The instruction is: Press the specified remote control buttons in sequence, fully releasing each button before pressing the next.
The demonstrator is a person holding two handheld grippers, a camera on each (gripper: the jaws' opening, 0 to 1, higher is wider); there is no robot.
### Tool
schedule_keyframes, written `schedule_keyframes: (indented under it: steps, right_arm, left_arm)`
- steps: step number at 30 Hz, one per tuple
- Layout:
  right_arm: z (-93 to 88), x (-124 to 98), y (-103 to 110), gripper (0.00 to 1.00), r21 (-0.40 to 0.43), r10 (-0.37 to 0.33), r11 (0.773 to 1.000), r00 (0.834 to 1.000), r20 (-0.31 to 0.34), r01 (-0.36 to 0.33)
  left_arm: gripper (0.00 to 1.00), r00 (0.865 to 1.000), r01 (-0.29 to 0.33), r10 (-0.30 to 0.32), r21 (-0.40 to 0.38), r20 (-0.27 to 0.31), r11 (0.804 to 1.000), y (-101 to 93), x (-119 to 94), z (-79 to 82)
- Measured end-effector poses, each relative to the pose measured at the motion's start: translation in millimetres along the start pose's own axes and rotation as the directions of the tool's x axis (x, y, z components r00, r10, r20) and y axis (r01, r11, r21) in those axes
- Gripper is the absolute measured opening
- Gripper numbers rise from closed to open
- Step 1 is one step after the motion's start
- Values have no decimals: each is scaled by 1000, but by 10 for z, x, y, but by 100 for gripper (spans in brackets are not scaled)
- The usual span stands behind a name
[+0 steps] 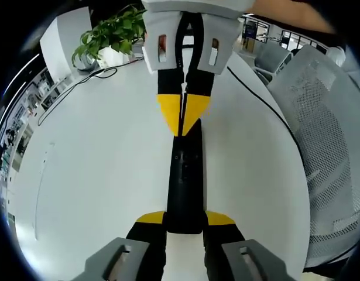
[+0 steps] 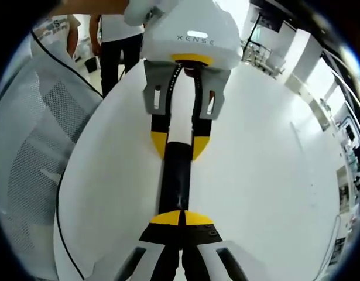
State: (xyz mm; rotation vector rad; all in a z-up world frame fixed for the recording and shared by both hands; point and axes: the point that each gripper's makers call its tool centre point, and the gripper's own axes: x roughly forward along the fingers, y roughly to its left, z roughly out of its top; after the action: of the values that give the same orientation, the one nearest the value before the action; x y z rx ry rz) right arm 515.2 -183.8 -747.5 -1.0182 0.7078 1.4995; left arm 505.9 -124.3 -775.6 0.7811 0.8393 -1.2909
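A potted plant (image 1: 112, 32) and mesh chair (image 1: 329, 146) flank the white table (image 1: 92, 175).

I work over a smooth white tabletop (image 1: 98, 175) with a rounded edge, brightly and evenly lit. At its far end in my left gripper view stands a leafy green potted plant (image 1: 112, 32) in a white pot, with a thin black cable (image 1: 74, 88) trailing from near it across the surface. Another thin black cord (image 1: 259, 96) runs along the tabletop's edge, beside a grey mesh-backed office chair (image 1: 326, 134). Beyond the chair I see more pale grey seats (image 1: 273, 55) and dark-framed windows (image 1: 285, 38). In my right gripper view, people in white shirts and dark trousers (image 2: 118, 41) stand past the tabletop's end.
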Motion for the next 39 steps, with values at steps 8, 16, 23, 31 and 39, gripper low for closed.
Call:
schedule_keyframes:
  steps: [8, 16, 23, 31, 39]
  right_arm:
    - [46, 11, -54, 0, -4, 0, 1000, 1000, -4, 0]
    - [122, 1, -110, 0, 13, 22, 1000, 1000, 4, -22]
    - [116, 119, -113, 0, 23, 57, 998, 998, -10, -56]
    - [87, 208, -67, 0, 13, 73, 997, 997, -28, -73]
    - [66, 228, -55, 0, 11, 75, 997, 997, -36, -75]
  left_arm:
    - [22, 1000, 1, -1, 5, 0, 1000, -4, -2, 3]
    - [22, 1000, -2, 2, 6, 0, 1000, 0, -2, 1]
    - [22, 1000, -6, 6, -1, 5, 1000, 3, -4, -3]
    - [22, 1000, -3, 3, -2, 6, 1000, 5, -3, -4]
    - [22, 1000, -3, 3, -1, 5, 1000, 10, -4, -5]
